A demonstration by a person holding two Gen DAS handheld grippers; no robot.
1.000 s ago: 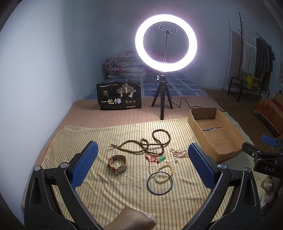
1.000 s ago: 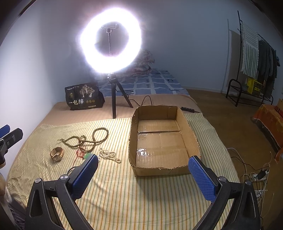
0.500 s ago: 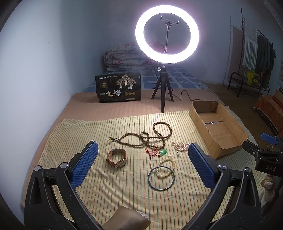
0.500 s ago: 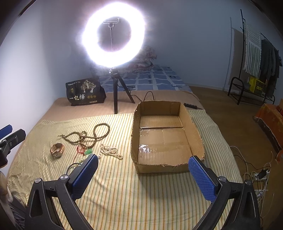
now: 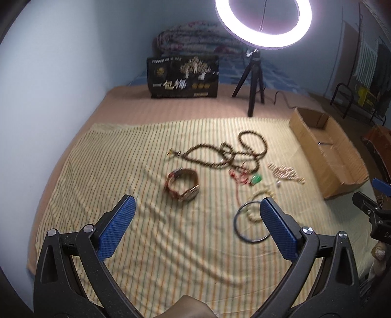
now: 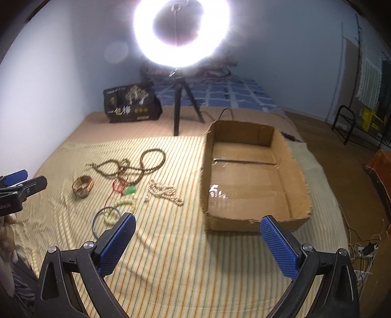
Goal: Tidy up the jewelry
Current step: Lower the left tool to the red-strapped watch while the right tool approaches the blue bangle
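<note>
A blue-walled room, lit mostly by a ring light on a small tripod, which stands on a bed covered with a yellow striped cloth. A black printed bag leans at the far end of the bed, near the wall. Spread over the middle of the cloth lies the jewelry: a long brown bead necklace in loose loops, a watch with a reddish strap just in front of it, a red cord with a green pendant, a pale pearl strand, a cream bead bracelet and a thin dark bangle touching it. To the right of the pieces sits an open cardboard box, and no jewelry shows inside it. The left gripper hovers low over the cloth with its blue pads spread wide, holding nothing, the watch just beyond them. The right gripper is likewise wide and empty, the box's near wall ahead of it, the bangle beside its left pad
</note>
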